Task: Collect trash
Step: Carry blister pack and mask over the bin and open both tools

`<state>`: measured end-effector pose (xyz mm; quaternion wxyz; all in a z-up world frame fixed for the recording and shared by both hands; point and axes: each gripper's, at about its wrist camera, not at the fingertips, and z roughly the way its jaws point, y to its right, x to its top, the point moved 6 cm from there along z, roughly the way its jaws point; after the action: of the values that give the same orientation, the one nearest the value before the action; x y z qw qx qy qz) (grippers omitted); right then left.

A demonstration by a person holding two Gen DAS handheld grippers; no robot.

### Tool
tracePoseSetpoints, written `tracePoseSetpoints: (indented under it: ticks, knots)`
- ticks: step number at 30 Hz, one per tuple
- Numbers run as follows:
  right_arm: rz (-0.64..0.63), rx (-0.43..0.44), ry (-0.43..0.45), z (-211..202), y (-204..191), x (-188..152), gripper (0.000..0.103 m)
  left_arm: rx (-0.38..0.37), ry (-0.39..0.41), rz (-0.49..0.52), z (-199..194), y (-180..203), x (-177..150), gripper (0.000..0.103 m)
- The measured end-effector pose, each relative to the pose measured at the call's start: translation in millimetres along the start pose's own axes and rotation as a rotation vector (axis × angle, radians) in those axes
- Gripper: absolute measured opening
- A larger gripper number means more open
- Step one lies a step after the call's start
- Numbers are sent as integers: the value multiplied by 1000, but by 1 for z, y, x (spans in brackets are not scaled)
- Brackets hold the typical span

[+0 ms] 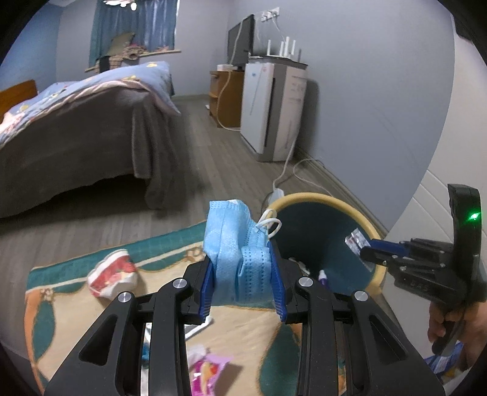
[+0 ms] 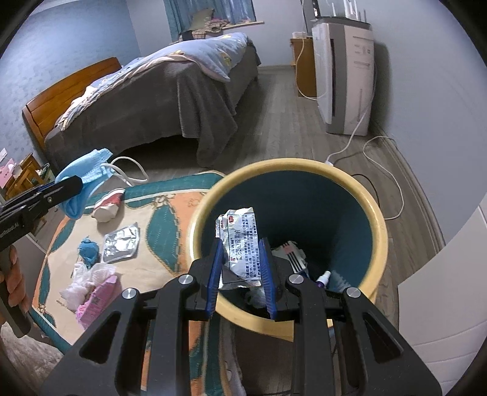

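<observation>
Walls [image 2: 91, 33]: plain pale blue-grey, lit evenly.
Floor [image 2: 274, 121]: grey wood-look planks.
Bed [image 2: 170, 91]: wooden headboard, grey cover hanging to the floor, light blue patterned quilt [image 1: 91, 82] bunched on top.
Window: blue curtain [image 1: 134, 27] behind the bed, clothes heaped on its sill.
Air purifier [image 2: 344, 76]: tall white unit against the wall, a router with white antennas on top.
Cabinet [image 1: 225, 97]: small, wooden, beside the purifier; a dark monitor [image 1: 240, 39] above it.
Cables [image 2: 383, 170]: white cords trailing along the floor by the wall.
Rug [image 2: 158, 219]: teal, orange and cream, lying near the bed.
</observation>
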<state>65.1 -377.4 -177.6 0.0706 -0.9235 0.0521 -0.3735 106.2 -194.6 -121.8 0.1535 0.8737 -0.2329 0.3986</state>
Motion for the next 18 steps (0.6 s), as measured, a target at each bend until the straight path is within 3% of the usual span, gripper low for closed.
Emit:
tracePoseSetpoints:
  ticks: [18]
  knots:
    - [86, -76, -41, 16, 56, -8, 24, -114, -88, 116, 53, 78, -10, 34]
